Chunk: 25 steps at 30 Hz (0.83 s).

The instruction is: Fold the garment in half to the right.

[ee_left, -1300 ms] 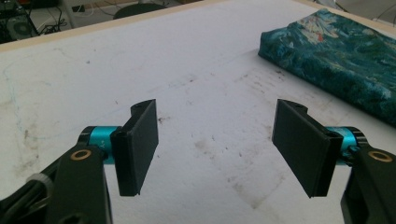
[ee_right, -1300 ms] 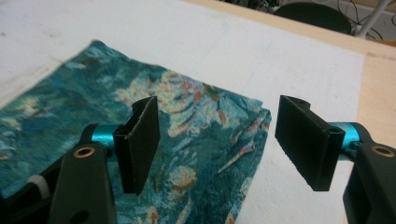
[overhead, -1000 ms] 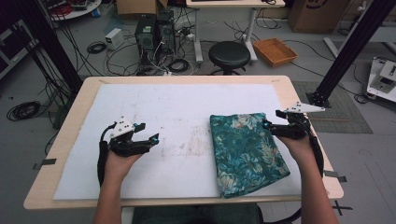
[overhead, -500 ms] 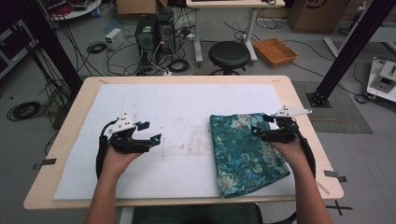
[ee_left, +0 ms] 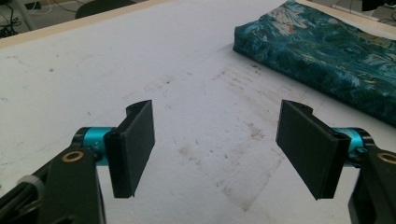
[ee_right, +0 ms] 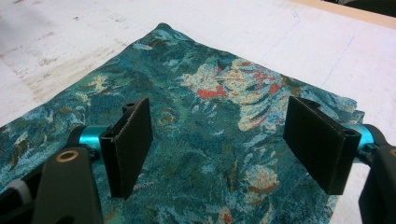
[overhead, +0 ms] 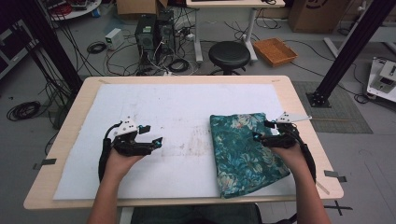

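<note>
A folded teal cloth with a floral print (overhead: 243, 154) lies flat on the right half of the table. My right gripper (overhead: 258, 136) hovers low over its right edge, pointing left. Seen from the right gripper view, that gripper (ee_right: 217, 140) is open; its jaws have just been opening, and nothing is between them, with the cloth (ee_right: 210, 88) below. My left gripper (overhead: 158, 141) rests on the white sheet left of the cloth and points toward it. In the left gripper view it (ee_left: 217, 140) stands open over bare sheet, with the cloth (ee_left: 327, 51) ahead to the right.
A stained white sheet (overhead: 187, 102) covers most of the wooden table (overhead: 306, 126). Beyond the far edge, on the floor, are a black stool (overhead: 229, 53), computer towers (overhead: 153, 32), cables and a wicker tray (overhead: 274, 50). Black frame posts stand at both sides.
The right hand has come down and toward me, so its gripper now sits lower over the cloth's right edge. The left hand has stayed put.
</note>
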Available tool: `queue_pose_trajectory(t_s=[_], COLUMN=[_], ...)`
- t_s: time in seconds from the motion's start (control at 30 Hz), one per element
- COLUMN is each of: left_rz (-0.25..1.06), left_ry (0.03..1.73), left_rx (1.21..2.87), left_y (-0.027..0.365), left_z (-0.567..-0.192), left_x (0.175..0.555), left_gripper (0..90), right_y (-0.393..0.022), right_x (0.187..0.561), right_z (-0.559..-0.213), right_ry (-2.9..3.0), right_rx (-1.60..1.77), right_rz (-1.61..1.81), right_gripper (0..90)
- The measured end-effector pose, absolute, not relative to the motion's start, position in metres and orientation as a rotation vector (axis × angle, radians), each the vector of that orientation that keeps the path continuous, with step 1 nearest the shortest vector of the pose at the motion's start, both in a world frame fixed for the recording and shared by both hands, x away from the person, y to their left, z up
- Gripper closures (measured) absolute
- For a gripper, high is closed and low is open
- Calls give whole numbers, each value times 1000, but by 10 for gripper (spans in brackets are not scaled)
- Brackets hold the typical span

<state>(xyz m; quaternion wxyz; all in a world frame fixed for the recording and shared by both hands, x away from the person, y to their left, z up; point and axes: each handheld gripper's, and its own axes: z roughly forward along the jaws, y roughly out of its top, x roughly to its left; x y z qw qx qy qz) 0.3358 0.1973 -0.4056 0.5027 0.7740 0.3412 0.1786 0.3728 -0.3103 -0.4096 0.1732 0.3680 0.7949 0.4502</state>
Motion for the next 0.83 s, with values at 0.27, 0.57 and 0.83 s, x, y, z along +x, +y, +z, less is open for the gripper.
queue_pose_trajectory(t_s=[0.27,0.57,0.83], left_rz=[434,435,435], left_ry=[825,826,836], left_rx=[1884,1886,1884], left_y=[195,193,194], left_z=[-406,-406,-410], left_x=[337,336,337], left_gripper=[282,282,282], right_y=[-310,-308,-306], right_x=[373,374,375], right_z=[-413,-415,-415], right_ry=[2254,2261,2264], right_rx=[1052,1050,1055], right_rz=[1276,1272,1263], right_gripper=[244,244,244])
